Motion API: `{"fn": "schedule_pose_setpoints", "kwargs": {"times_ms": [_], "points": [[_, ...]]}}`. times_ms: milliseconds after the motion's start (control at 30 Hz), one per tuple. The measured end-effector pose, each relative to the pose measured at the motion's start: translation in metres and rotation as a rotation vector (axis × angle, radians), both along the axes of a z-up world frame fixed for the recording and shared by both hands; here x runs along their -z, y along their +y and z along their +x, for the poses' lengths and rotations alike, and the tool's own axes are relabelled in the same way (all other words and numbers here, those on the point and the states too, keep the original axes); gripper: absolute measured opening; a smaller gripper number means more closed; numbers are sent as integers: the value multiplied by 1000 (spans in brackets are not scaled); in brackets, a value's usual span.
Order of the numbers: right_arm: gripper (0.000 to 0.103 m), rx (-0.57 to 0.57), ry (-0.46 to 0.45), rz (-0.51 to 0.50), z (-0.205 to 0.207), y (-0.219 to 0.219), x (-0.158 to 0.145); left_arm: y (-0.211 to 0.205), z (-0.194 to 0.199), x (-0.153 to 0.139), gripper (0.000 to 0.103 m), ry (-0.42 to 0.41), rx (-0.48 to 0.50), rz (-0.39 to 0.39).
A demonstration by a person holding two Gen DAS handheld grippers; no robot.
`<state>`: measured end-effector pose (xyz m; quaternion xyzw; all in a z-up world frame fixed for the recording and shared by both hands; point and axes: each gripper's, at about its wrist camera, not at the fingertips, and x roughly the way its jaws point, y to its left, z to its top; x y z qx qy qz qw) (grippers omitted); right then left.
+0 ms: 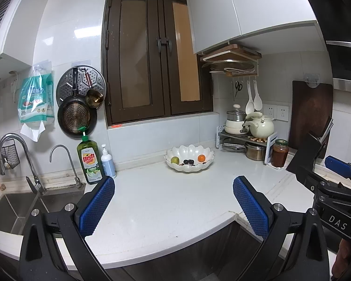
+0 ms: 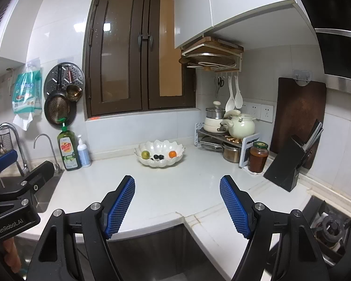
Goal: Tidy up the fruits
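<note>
A white scalloped bowl (image 1: 208, 157) (image 2: 180, 151) stands at the back of the white counter below the window. It holds a green fruit (image 1: 174, 159) (image 2: 145, 154), several dark round fruits (image 1: 189, 162) (image 2: 158, 157) and an orange (image 1: 201, 157) (image 2: 172, 154). My left gripper (image 1: 174, 189) is open and empty, held above the counter's front, well short of the bowl. My right gripper (image 2: 177, 188) is open and empty too, also well short of the bowl. Each gripper shows at the edge of the other's view.
A sink (image 1: 13, 208) with two taps lies at the left, with a green dish soap bottle (image 1: 90, 159) and a pump bottle (image 1: 108, 161) beside it. At the right stand a pot rack (image 2: 224, 138), a sauce jar (image 2: 258, 157), a knife block (image 2: 290, 166) and a stove (image 2: 332, 229).
</note>
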<state>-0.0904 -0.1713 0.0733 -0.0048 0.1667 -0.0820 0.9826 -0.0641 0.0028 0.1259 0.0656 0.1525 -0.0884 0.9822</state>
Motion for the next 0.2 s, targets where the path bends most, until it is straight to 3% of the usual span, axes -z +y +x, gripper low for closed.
{"fn": "schedule_pose_setpoints", "kwargs": {"times_ms": [200], "points": [[76,1,5,-2,2,-5,0,-3,3,-3,103,3,-4,-8]]}}
